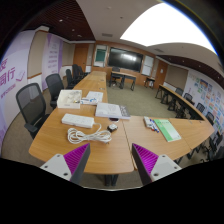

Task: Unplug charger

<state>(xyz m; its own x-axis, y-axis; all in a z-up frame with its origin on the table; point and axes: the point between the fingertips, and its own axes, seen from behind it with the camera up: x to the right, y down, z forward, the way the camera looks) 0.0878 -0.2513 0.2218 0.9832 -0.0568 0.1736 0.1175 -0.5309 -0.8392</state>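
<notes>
A white power strip (pixel 77 120) lies on the near wooden table (pixel 60 142), with a white coiled cable (pixel 95 135) beside it and a small dark charger plug (pixel 113 126) just right of the coil. My gripper (pixel 112 161) is open and empty, its purple pads (pixel 76 159) spread wide. It hovers above the table's near edge, well short of the power strip and the cable, which lie beyond the fingers.
White boxes (pixel 70 98) and a stack of papers (pixel 112 110) lie farther back on the table. A green-and-white box (pixel 166 130) lies on the right table. Black office chairs (pixel 32 103) line the left side. More tables run toward a dark screen (pixel 125 58).
</notes>
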